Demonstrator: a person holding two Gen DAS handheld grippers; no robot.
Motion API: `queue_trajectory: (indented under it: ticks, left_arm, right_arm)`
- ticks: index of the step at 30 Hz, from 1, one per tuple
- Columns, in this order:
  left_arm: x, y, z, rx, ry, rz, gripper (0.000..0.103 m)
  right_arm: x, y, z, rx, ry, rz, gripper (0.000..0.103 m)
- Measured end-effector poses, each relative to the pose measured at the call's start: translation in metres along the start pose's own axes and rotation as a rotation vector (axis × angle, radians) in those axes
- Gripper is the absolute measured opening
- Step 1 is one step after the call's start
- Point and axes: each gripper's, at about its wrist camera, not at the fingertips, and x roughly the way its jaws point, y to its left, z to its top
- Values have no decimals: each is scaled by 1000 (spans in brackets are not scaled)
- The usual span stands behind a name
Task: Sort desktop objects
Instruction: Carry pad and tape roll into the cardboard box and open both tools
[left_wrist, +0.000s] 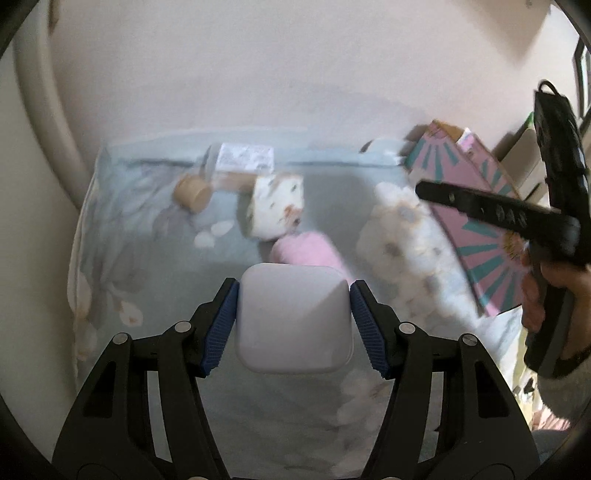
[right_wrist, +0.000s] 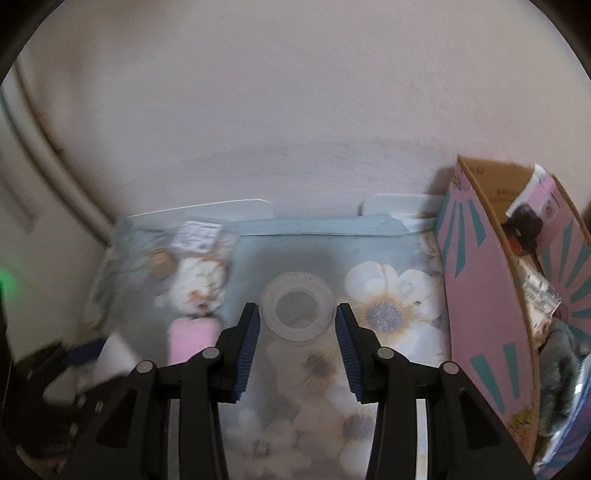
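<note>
My left gripper (left_wrist: 294, 302) is shut on a white rounded square box (left_wrist: 293, 317) and holds it above the floral cloth. My right gripper (right_wrist: 297, 332) has its blue pads on either side of a clear tape roll (right_wrist: 296, 311) that lies flat on the cloth; contact is not clear. Beyond the left gripper lie a pink soft object (left_wrist: 308, 251), a white patterned pouch (left_wrist: 277, 206) and a tan wooden cylinder (left_wrist: 192, 192). The pink object (right_wrist: 190, 338), the pouch (right_wrist: 197, 284) and the cylinder (right_wrist: 161, 263) also show at left in the right wrist view.
A pink and teal cardboard box (right_wrist: 476, 295) with items inside stands at the right; it also shows in the left wrist view (left_wrist: 476, 206). The floral cloth (left_wrist: 155, 258) covers the surface up to a pale wall. A labelled clear packet (left_wrist: 245, 158) lies at the back.
</note>
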Motion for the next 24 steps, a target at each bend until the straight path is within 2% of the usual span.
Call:
queue_trajectory:
  ticks: [3, 8, 12, 17, 24]
  left_arm:
    - [-11, -14, 22, 6, -25, -42, 59]
    - [-24, -52, 62, 62, -54, -108, 59]
    - [-24, -90, 96, 98, -74, -173, 59]
    - [-9, -146, 138, 155, -77, -253, 59]
    - [21, -225, 171, 268, -40, -270, 59]
  right_arm:
    - [-7, 4, 5, -18, -10, 5, 39]
    - [-40, -31, 12, 36, -59, -14, 39]
    - [-59, -62, 12, 48, -67, -82, 39]
    - [-75, -102, 7, 104, -50, -132, 39]
    - [-72, -143, -4, 160, -3, -165, 39]
